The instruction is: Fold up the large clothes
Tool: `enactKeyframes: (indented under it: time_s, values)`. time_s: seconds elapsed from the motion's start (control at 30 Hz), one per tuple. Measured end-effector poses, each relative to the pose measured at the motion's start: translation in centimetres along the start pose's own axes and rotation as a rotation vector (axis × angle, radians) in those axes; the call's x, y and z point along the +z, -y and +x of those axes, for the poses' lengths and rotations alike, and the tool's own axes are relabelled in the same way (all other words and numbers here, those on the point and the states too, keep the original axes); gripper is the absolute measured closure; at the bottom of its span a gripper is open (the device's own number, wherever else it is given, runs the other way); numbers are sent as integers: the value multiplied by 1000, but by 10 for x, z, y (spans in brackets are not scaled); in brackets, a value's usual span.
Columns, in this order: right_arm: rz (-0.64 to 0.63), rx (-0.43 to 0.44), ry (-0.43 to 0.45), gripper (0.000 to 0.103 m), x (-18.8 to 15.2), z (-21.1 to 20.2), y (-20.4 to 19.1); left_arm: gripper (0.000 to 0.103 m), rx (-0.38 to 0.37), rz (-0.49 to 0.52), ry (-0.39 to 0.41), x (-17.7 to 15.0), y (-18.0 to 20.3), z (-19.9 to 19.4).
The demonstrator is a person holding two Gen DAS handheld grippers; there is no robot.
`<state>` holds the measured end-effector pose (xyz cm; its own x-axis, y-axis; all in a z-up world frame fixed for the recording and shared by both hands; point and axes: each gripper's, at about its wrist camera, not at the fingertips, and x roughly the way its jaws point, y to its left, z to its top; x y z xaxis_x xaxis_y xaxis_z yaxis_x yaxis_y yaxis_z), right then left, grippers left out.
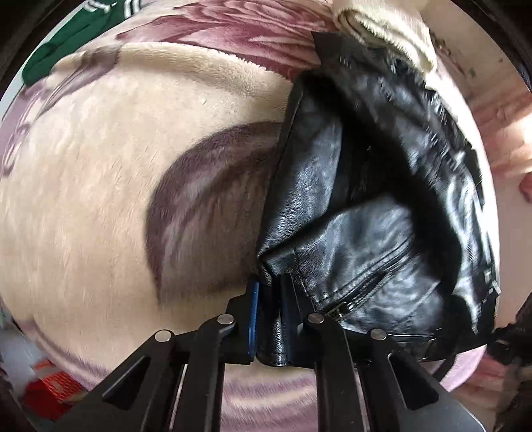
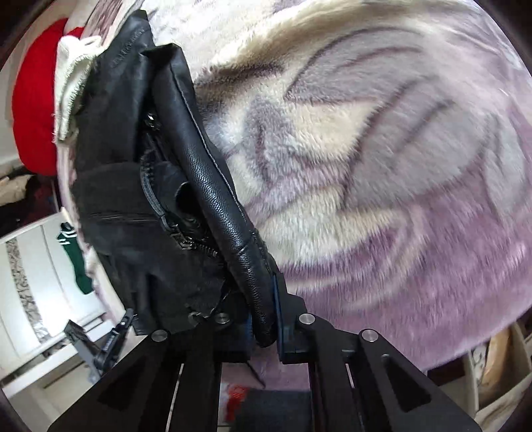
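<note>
A black leather jacket (image 1: pixel 365 206) with zips hangs bunched above a fluffy cream and purple blanket (image 1: pixel 116 166). My left gripper (image 1: pixel 271 292) is shut on a folded edge of the jacket, leather pinched between its blue pads. In the right wrist view the same jacket (image 2: pixel 149 199) hangs to the left, and my right gripper (image 2: pixel 262 299) is shut on a rolled leather edge of it. The jacket is lifted off the blanket (image 2: pixel 382 166) between both grippers. Both views are motion-blurred.
A cream fleece garment (image 1: pixel 382 30) lies beyond the jacket, also in the right wrist view (image 2: pixel 71 83). A green garment (image 1: pixel 66 43) lies at the blanket's far left. A red item (image 2: pixel 31 99) sits behind. White furniture (image 2: pixel 33 282) stands beside the bed.
</note>
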<state>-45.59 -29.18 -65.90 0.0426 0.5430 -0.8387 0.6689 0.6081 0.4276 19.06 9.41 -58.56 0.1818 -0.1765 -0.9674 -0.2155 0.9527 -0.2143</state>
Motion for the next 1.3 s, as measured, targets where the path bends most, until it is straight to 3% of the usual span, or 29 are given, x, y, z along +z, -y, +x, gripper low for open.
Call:
enactKeyframes:
  time_s: [0.13, 0.27, 0.33, 0.37, 0.4, 0.47, 0.5, 0.57, 0.6, 0.7, 0.8, 0.87, 0.93, 0.97, 1.0, 1.07, 1.13, 1.2, 1.23, 1.27, 1.3]
  values:
    - [39, -40, -38, 95, -17, -18, 13, 93, -2, 20, -60, -27, 2, -10]
    - [83, -85, -137, 90, -25, -13, 45, 90, 19, -22, -191, -43, -3, -5]
    - [149, -89, -175, 81, -18, -20, 56, 90, 35, -56, -216, -38, -7, -14]
    - [164, -88, -172, 71, -13, -31, 57, 90, 36, -77, -217, -33, -9, -23]
    - [161, -88, -155, 53, -7, -43, 53, 89, 38, -87, -206, -30, -11, -32]
    - [125, -98, -83, 42, 4, -71, 39, 85, 35, -101, -163, -9, -6, -47]
    - [83, -95, -35, 42, 11, -86, 23, 82, 25, -102, -141, -4, -2, -53]
    - [-24, -43, 10, 42, 26, -102, -13, 48, -6, -92, -101, 20, 21, -52]
    - [-70, -5, 14, 42, 29, -100, -34, 43, -23, -74, -75, 29, 32, -48]
    - [-223, 129, -44, 42, 47, -67, -110, 43, -37, 0, 9, 68, 74, -25]
    - [-290, 263, -153, 42, 65, -8, -182, 43, -47, 4, 22, 103, 95, 17]
    - [-255, 284, -225, 46, 78, 38, -211, 53, -47, -11, -49, 126, 93, 56]
    - [-231, 149, -236, 65, 84, 69, -209, 53, -81, -62, -119, 136, 80, 90]
    - [-211, 81, -247, 91, 87, 80, -200, 53, -96, -65, -126, 135, 78, 92]
    - [-199, 51, -245, 103, 88, 82, -190, 53, -102, -53, -129, 135, 78, 90]
    - [-166, 62, -261, 103, 88, 77, -169, 55, -94, 5, -131, 134, 85, 73]
    - [-116, 101, -302, 93, 88, 59, -153, 54, -93, 66, -98, 138, 96, 47]
    - [-113, 76, -292, 39, 93, 35, -149, 52, -116, 125, -47, 150, 110, 19]
    - [-133, 73, -263, 31, 97, 18, -155, 45, -128, 144, -30, 160, 117, 11]
    - [-165, 70, -216, 29, 106, -6, -165, 32, -139, 167, -18, 174, 126, 5]
    - [-195, 53, -184, 29, 113, -22, -169, 28, -144, 186, -7, 190, 133, 6]
